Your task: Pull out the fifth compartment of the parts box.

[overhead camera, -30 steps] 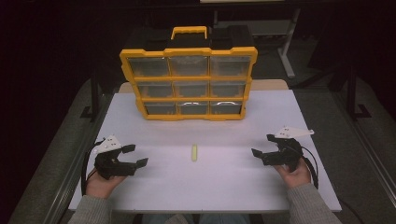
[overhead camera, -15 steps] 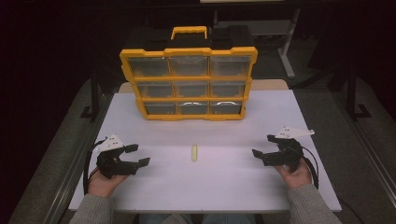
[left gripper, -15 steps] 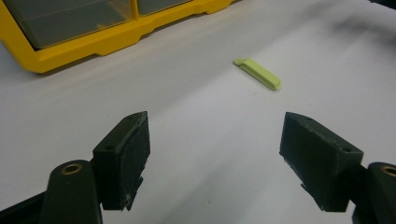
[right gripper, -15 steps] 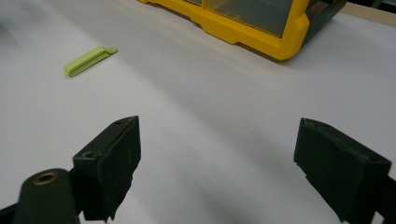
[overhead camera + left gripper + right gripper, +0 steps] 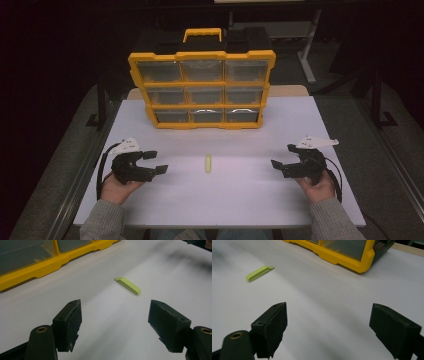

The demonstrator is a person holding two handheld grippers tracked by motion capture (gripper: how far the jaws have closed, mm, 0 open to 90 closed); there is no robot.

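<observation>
The left gripper [image 5: 115, 322] has its jaws standing wide with only bare white table [image 5: 105, 315] between them, though they have just been closing a little; the small yellow-green clip [image 5: 128, 285] lies flat on the table ahead of the jaws, slightly toward the right-hand one and well apart from both pads. The right gripper [image 5: 328, 327] holds its jaws wide too, nothing between them, with the same clip ahead and off beyond its left-hand jaw. Farther out past both pairs of jaws stands the yellow organizer case [image 5: 201, 90], upright at the table's far side.
</observation>
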